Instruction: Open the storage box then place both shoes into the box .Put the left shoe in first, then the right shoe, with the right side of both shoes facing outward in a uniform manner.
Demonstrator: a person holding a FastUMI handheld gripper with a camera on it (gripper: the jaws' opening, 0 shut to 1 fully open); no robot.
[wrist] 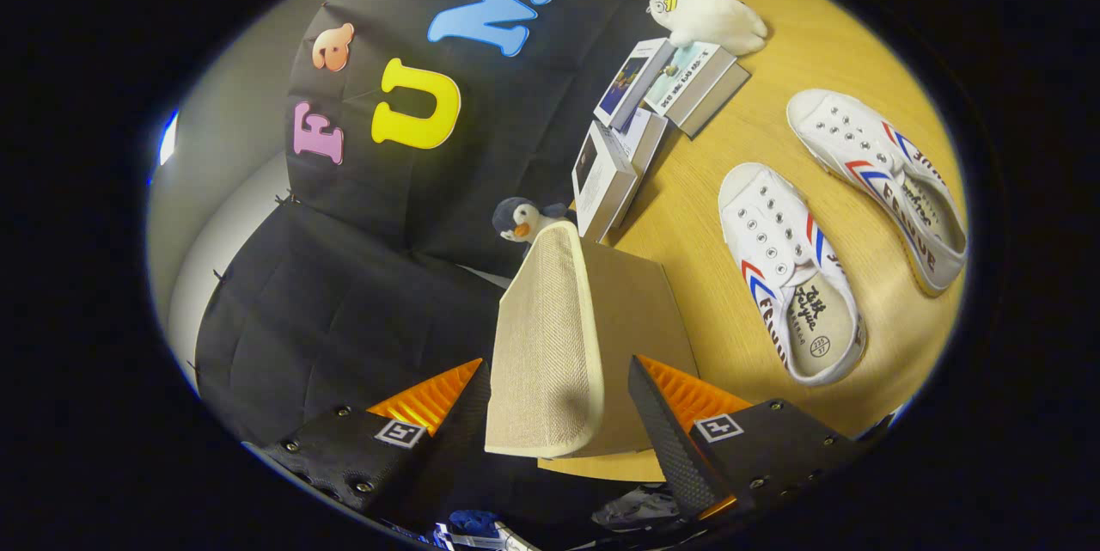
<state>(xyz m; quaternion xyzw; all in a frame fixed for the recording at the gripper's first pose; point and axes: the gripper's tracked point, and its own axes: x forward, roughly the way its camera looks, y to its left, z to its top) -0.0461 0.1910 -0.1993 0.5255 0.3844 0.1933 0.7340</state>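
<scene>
Gripper view: box lid (546, 336) stands raised between the tool (554, 413) fingers, spread wide, contact unclear; two shoes (791, 276) beyond on open counter (687, 216).

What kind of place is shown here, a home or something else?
Likely a staged recording booth, not a home: black cloth wall, wooden table with props, two shoes, books, plush toys. The gripper straddles the box lid.

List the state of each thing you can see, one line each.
gripper: fingers spread either side of the lid, not visibly pressing it.
storage box lid: raised on edge.
near shoe: upright on table, outside box.
far shoe: upright on table, outside box.
books: stacked, white plush toy on top.
</scene>
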